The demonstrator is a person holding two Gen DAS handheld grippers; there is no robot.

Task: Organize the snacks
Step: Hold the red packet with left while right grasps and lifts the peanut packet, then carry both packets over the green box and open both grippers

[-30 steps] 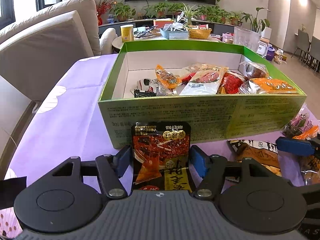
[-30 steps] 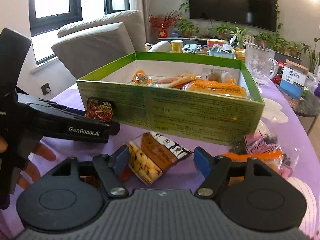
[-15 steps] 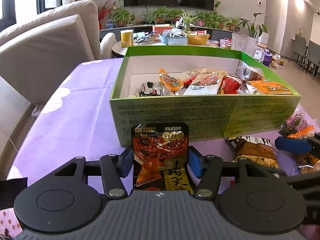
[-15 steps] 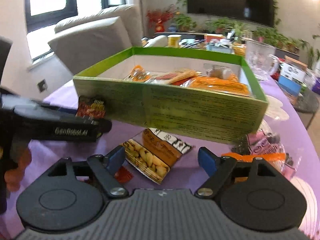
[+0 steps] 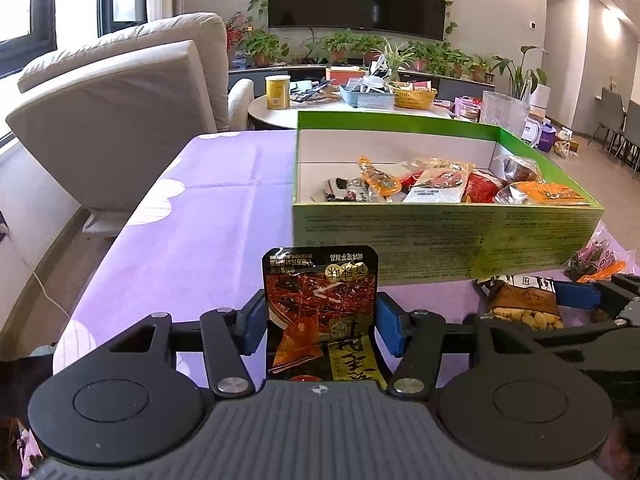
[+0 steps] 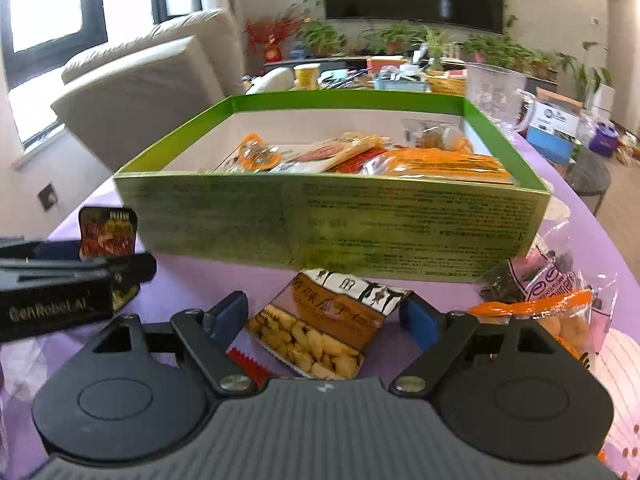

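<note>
The left gripper [image 5: 320,320] is clamped on the red packet [image 5: 320,308]; lift it above the box [image 5: 440,236] wall at right. The right gripper [image 6: 324,316] stands apart around the peanut bag [image 6: 316,328].

Bright daylight from the windows [image 5: 24,4]; right wrist view seems motion-blurred, fisheye-bent edges.

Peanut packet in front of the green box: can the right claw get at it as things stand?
Probably yes. The peanut packet lies flat on the purple cloth between the right claw's open fingers, nothing on top; the green box stands behind it.
</note>
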